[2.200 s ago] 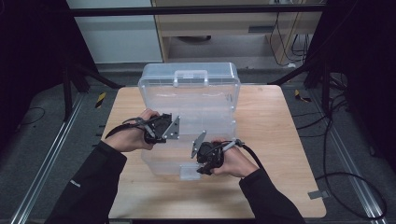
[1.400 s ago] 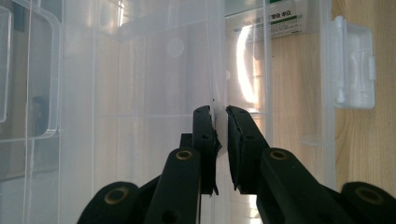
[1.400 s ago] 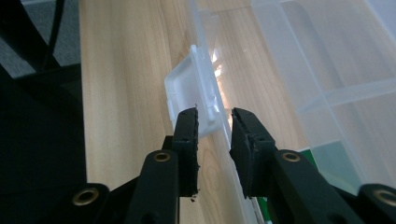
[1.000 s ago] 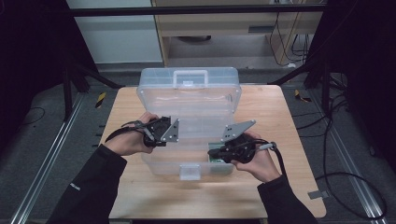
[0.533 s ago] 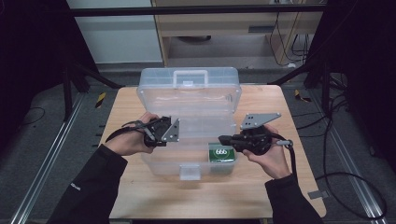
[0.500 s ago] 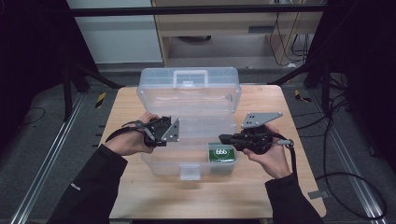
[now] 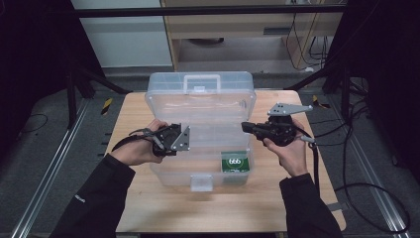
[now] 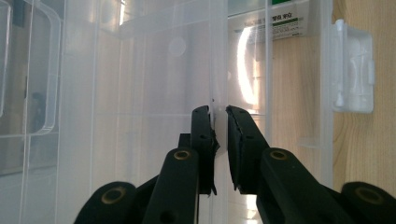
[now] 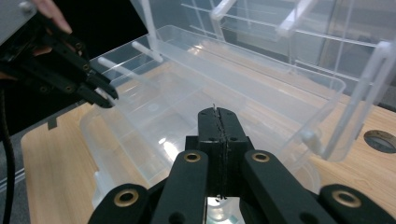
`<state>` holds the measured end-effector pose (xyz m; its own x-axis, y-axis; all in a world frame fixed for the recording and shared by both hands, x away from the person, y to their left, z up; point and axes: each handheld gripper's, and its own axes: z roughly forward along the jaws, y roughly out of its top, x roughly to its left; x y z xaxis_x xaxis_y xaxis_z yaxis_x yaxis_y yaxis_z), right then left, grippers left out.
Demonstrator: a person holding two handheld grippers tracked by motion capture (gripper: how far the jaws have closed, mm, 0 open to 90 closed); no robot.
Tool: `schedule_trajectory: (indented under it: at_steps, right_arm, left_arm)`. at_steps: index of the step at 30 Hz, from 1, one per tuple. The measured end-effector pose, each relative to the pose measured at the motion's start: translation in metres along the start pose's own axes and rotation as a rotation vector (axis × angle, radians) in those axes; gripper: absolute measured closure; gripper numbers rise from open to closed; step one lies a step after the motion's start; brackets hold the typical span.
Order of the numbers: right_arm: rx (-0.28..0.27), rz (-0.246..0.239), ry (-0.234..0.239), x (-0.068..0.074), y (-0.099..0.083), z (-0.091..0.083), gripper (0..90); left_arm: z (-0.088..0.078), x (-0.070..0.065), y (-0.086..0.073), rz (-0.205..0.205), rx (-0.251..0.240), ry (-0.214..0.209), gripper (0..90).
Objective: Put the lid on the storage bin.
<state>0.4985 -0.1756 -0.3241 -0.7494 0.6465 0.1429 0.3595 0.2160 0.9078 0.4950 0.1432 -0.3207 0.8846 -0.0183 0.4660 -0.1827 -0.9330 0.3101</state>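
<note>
Clear box [image 7: 198, 134] at table [image 7: 148, 203] centre, lid [image 7: 200, 96] raised at far side. Left gripper [image 7: 173, 139] clamps the box's left wall; in the left gripper view its pads [image 8: 201, 135] pinch the thin plastic edge. Right gripper [image 7: 247, 127] clenched on nothing, held above the box's right rim. Green pack [image 7: 234, 162] lies inside the box, near-right corner.

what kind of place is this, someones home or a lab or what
Most likely a lab or workshop recording bay, not a home: a small wooden table stands inside a dark metal frame, loose cables trail across the grey floor, and a plain cabinet stands behind.
</note>
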Motion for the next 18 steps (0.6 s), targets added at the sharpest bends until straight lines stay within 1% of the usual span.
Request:
schedule_trajectory:
  at_steps: [2, 5, 12, 15, 18]
  right_arm:
    - [0.004, 0.006, -0.017, -0.004, 0.001, 0.001, 90.0]
    - [0.003, 0.020, -0.029, -0.009, 0.002, 0.002, 90.0]
    - [-0.003, 0.039, -0.057, -0.019, 0.004, 0.004, 89.8]
    - [-0.003, 0.050, -0.063, -0.022, 0.004, 0.004, 90.0]
    - [-0.005, 0.059, -0.058, -0.025, 0.004, 0.005, 90.0]
  left_arm:
    - [0.000, 0.000, 0.000, -0.002, 0.000, -0.002, 80.8]
    - [0.000, 0.000, 0.000, -0.002, 0.007, -0.006, 80.8]
    - [0.001, -0.002, 0.000, -0.005, -0.001, -0.011, 80.8]
    - [0.001, -0.003, 0.000, -0.002, 0.001, -0.012, 80.8]
    - [0.001, -0.004, 0.000, -0.001, 0.006, -0.021, 80.8]
